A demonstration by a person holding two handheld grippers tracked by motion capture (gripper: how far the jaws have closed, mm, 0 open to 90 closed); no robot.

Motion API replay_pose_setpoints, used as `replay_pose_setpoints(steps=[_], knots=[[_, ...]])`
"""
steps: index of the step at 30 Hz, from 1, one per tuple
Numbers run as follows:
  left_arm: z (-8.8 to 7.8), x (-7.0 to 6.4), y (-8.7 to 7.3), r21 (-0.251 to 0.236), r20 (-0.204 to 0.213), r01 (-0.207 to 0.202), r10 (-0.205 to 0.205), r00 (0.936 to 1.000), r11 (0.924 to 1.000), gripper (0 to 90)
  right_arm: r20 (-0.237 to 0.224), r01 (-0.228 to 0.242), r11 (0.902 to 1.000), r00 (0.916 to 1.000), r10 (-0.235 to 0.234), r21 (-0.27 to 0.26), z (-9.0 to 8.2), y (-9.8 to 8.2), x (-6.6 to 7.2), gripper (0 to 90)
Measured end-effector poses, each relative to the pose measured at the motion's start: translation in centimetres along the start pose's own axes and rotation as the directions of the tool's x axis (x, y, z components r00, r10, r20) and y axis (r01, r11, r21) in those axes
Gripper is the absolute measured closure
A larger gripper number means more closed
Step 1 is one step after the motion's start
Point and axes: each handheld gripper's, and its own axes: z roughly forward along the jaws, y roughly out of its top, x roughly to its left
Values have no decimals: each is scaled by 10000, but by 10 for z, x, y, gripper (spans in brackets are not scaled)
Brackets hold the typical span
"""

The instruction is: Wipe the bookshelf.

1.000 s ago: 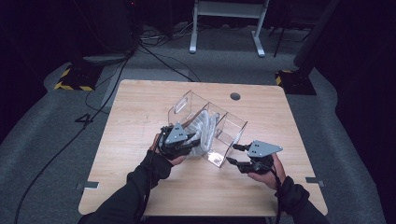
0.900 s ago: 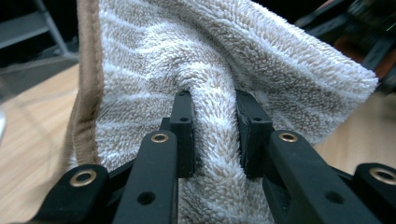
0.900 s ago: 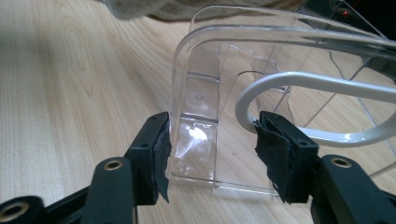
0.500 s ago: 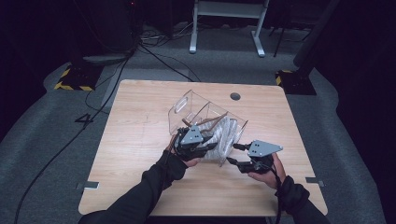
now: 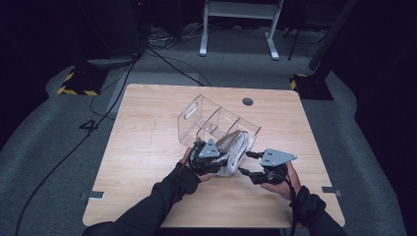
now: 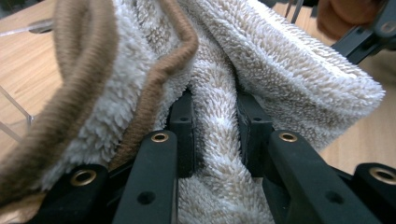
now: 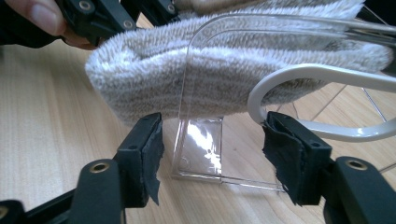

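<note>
I am clamping the left gripper (image 6: 212, 135) on a fold of the towel (image 6: 280, 74); in the left gripper view the cream pile is bunching up between the two black jaws, and its pads (image 6: 183, 126) are pressing into it on both sides. The towel's brown edging (image 6: 161, 70) is hanging just to the left of those jaws and curling up and away from them. Past the far end of the towel the other hand is showing, with bare wood beyond it.

The right gripper (image 7: 212, 149) is standing with its jaws apart; they have just been opening. Between them is the near end wall of the clear bin (image 7: 201, 140), and the pads (image 7: 152, 144) are not touching it. Just above the jaws the towel (image 7: 154, 79) is lying across the top edge of that wall, part of it behind the clear plastic. The bin's white-rimmed handle slot (image 7: 303, 74) is sitting right over the right-hand jaw. Beyond the towel, up and to the left, the left gripper (image 7: 116, 16) is holding it.

In the high view both grippers are working at the near end of the bin (image 5: 196, 113), the left gripper (image 5: 209, 157) to one side of the towel (image 5: 236, 147) and the right gripper (image 5: 253, 164) to the other. The bin is stretching away from them across the table (image 5: 147, 147), its far compartments open and see-through.
</note>
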Motion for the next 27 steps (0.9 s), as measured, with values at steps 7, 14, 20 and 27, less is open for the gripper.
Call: replay_pose_setpoints(steps=[7,14,20,27], knots=[[31,0,-21,1041,-222,46,-23,9998,9946,721,43,7,10000,10000,-7,-72,1,4,-1,366],[28,2,-23,1072,33,37,-41,10000,9942,721,0,-17,9998,10000,17,-213,0,5,0,425],[-2,4,4,219,-373,-381,389,9985,9990,721,-222,425,9988,9988,-430,-242,1,10,10,449],[-22,12,25,-731,-628,-613,567,9964,9954,722,-192,277,9987,9994,-286,-428,9,14,13,447]])
